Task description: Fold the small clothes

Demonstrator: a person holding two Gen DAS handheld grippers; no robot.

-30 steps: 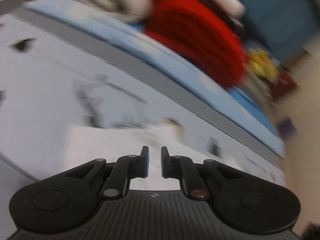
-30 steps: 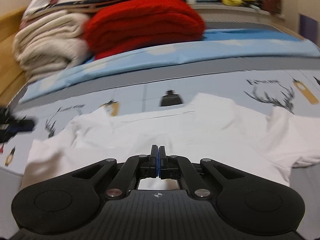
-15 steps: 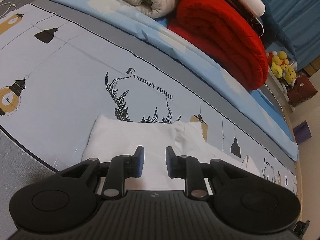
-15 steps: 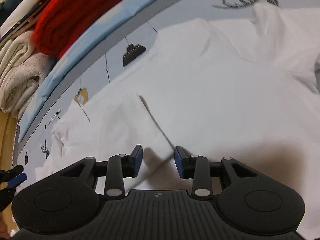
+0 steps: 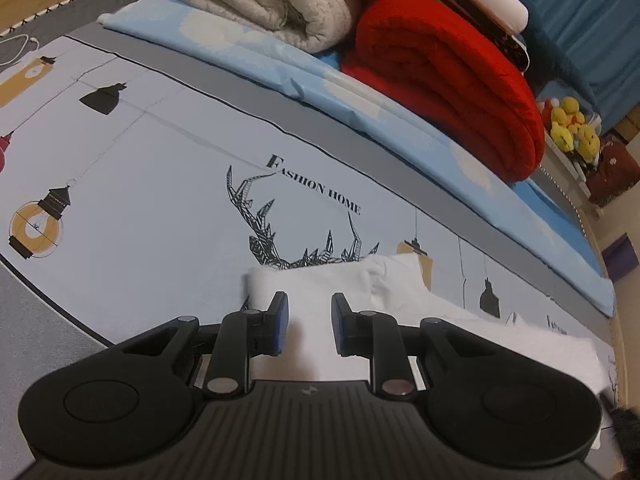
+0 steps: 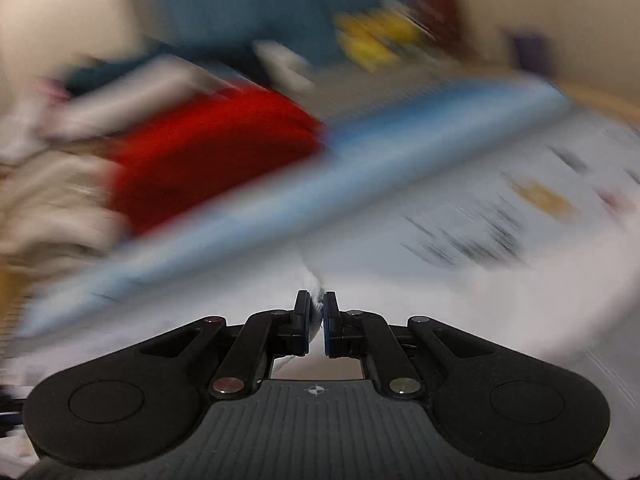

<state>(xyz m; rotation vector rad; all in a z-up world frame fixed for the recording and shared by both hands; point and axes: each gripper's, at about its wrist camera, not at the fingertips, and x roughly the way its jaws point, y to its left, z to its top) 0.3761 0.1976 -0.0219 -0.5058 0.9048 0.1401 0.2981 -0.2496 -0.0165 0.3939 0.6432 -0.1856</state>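
Observation:
A small white shirt (image 5: 320,284) lies on the printed bedsheet (image 5: 160,184). In the left wrist view my left gripper (image 5: 308,322) is open, its fingers low over the shirt's left sleeve with white cloth between them. The right wrist view is heavily blurred by motion. My right gripper (image 6: 316,320) is shut on a pinched ridge of the white shirt (image 6: 312,280), with cloth showing between the blue pads.
Folded beige blankets (image 5: 280,4) and a red blanket (image 5: 452,80) are stacked along the far side on a light blue sheet (image 5: 360,92). Yellow plush toys (image 5: 572,128) sit at the far right. A grey border (image 5: 36,316) runs along the sheet's near left edge.
My right gripper was open over the shirt half a second ago; it has closed on a fold of cloth and is swinging fast. My left gripper has opened wider and stayed over the sleeve.

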